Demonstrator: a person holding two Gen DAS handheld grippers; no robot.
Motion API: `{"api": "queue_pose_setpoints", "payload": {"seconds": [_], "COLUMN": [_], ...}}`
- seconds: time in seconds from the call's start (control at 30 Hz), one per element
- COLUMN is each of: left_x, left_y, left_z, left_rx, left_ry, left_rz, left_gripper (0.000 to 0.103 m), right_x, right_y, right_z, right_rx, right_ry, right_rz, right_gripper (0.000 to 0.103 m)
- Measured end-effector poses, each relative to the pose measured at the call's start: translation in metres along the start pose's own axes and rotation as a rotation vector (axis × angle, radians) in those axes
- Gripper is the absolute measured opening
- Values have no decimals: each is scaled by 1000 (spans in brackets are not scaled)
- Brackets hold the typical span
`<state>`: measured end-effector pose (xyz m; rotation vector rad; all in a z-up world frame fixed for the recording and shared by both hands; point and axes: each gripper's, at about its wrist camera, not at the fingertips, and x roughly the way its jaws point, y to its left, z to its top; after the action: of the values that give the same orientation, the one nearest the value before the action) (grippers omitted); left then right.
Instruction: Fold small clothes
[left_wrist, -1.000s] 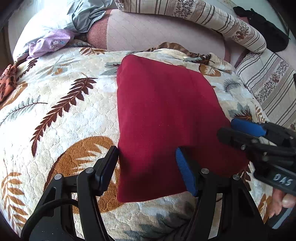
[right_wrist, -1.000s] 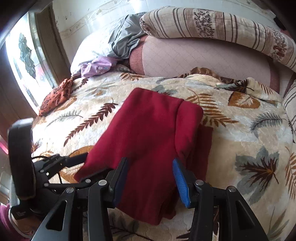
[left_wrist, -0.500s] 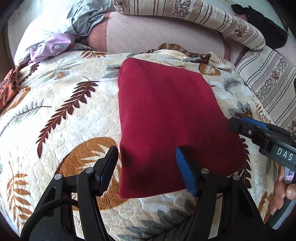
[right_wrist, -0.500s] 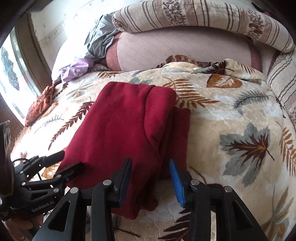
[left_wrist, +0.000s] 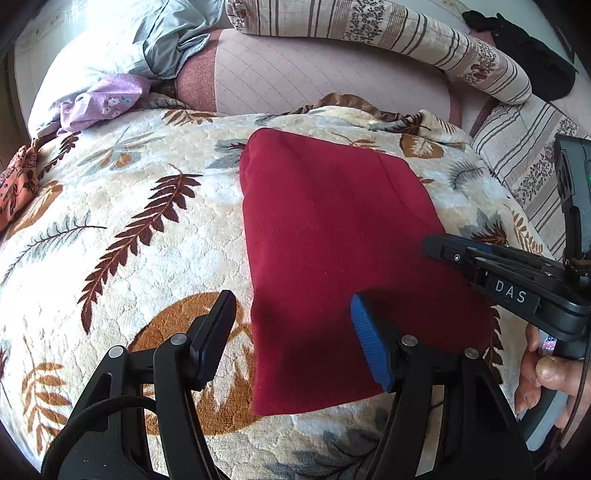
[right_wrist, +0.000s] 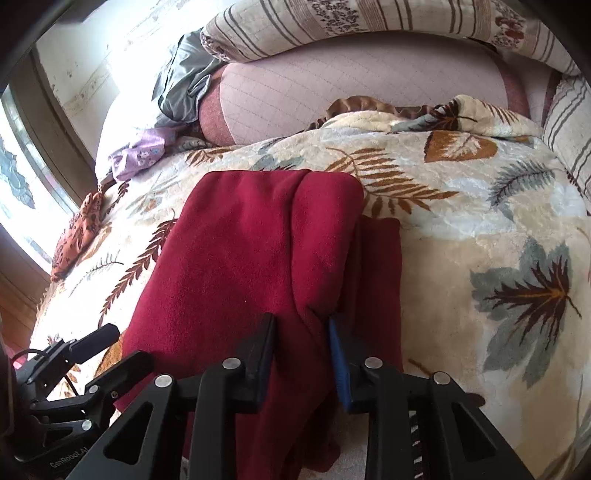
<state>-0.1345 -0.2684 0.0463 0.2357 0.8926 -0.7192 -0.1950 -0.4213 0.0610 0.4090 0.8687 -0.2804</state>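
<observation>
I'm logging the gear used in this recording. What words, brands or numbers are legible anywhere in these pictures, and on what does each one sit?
"DAS": white letters on the black body of the right gripper, seen from the left wrist camera.
"GenRobot.AI": faint print on the black body of the left gripper, at the lower left of the right wrist view; the last letters are hard to make out.
The dark red folded garment and the cream leaf-patterned blanket carry no text.

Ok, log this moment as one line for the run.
stage: mid-fold | red garment: part-folded on leaf blanket | left gripper: open, over near left corner | right gripper: closing on right-side fold, grip unconfirmed
</observation>
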Motion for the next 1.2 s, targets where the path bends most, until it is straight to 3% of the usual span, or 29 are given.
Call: {"api": "queue_pose_setpoints", "payload": {"seconds": [0.07, 0.1, 0.17, 0.2, 0.27, 0.33, 0.37, 0.43, 0.47, 0.5, 0.9, 0.97, 1.2], "left_x": [2, 3, 6, 7, 6, 5, 6, 9, 10, 11, 38, 41, 55], "left_y": [0, 0, 0, 1, 2, 5, 7, 12, 14, 16, 35, 34, 32], "left_z": [1, 2, 3, 4, 6, 9, 11, 15, 16, 17, 27, 28, 31], "left_rx": [2, 0, -11, -16, -16, -21, -29, -49, -59, -69, -124, -113, -90], "left_ry": [-2, -2, 4, 7, 3, -5, -5, 7, 13, 17, 70, 63, 70], "left_rz": [-3, -2, -13, -19, -30, -41, -50, -78, -90, -104, -230, -216, -248], "left_gripper": [65, 65, 65, 65, 65, 65, 65, 65, 65, 65, 75, 82, 84], "right_x": [-7, -11, -11, -7, 2, -6, -12, -20, -21, -21, 26, 32, 47], "right_y": [2, 3, 1, -7, -25, -40, -48, -58, -62, -64, -64, -63, -59], "right_z": [1, 2, 3, 2, 0, -2, -2, -2, -1, -2, 8, 9, 12], "right_rx": [-38, -57, -99, -74, 19, 96, 131, 189, 210, 230, 261, 266, 219], "right_ry": [-40, -66, -88, -69, -2, -31, -57, -81, -84, -90, -17, -9, -2], "right_rz": [-41, -75, -179, -165, -59, -25, -9, 31, 51, 68, 200, 203, 190], "right_gripper": [16, 7, 2, 2, 2, 2, 6, 25, 56, 71, 79, 81, 89]}}
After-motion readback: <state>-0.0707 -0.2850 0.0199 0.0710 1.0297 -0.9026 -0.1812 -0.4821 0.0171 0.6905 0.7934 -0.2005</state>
